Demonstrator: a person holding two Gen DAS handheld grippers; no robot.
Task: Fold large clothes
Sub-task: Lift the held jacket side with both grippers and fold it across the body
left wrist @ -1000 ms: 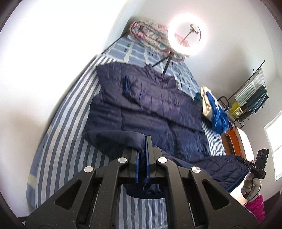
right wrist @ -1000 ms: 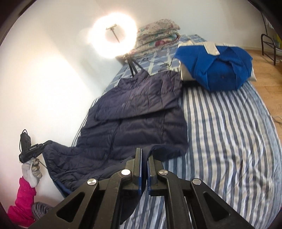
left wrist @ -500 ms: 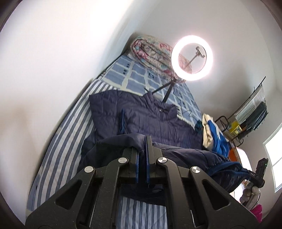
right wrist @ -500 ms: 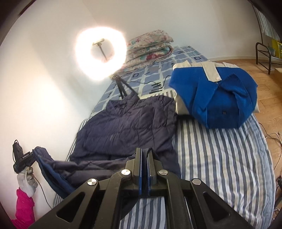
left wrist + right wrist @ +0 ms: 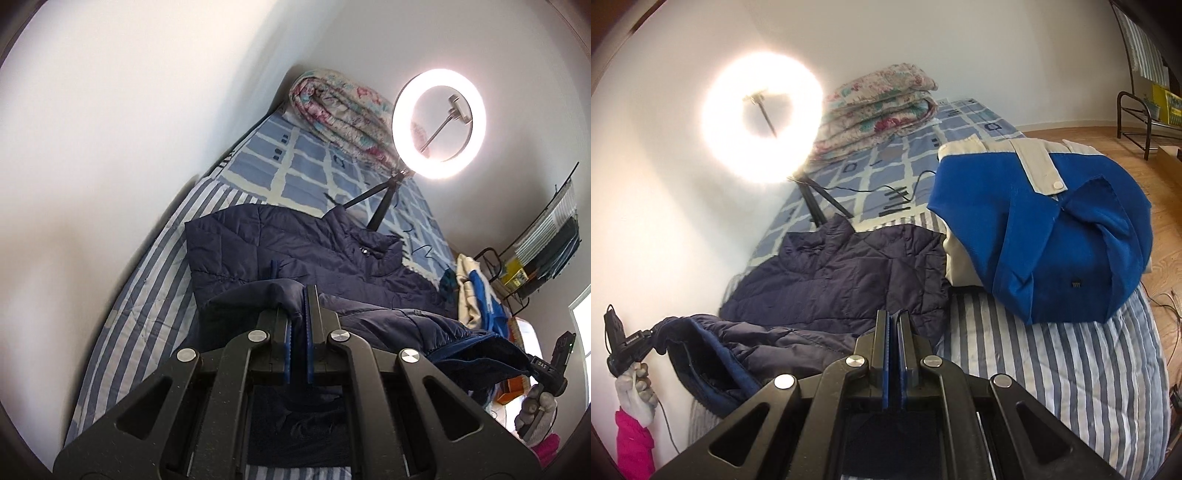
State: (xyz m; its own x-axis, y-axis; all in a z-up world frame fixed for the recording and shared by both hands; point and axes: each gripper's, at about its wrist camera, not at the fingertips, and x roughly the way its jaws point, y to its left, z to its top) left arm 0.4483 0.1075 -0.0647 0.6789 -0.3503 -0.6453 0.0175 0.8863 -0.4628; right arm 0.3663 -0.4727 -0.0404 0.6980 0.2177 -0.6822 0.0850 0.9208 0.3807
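I have carried the navy jacket's [image 5: 332, 266] hem up the striped bed [image 5: 1052, 369] toward its collar. Its lower half now lies doubled over the upper.

1. Navy jacket [image 5: 849, 273]: quilted cloth with a faint sheen; lining darker blue, fleecy and matt.
2. Bedsheet [image 5: 1052, 369]: striped woven cloth, matt.
3. Blue garment [image 5: 1052, 251], at 2 o'clock from the jacket: smooth matt cloth with cream trim.
4. Right gripper [image 5: 894, 332] and left gripper [image 5: 300, 306]: matt black, finely grained plastic; bright metal rivets; blue ribbed pads.
5. Floor [image 5: 1108, 140]: glossy wood.
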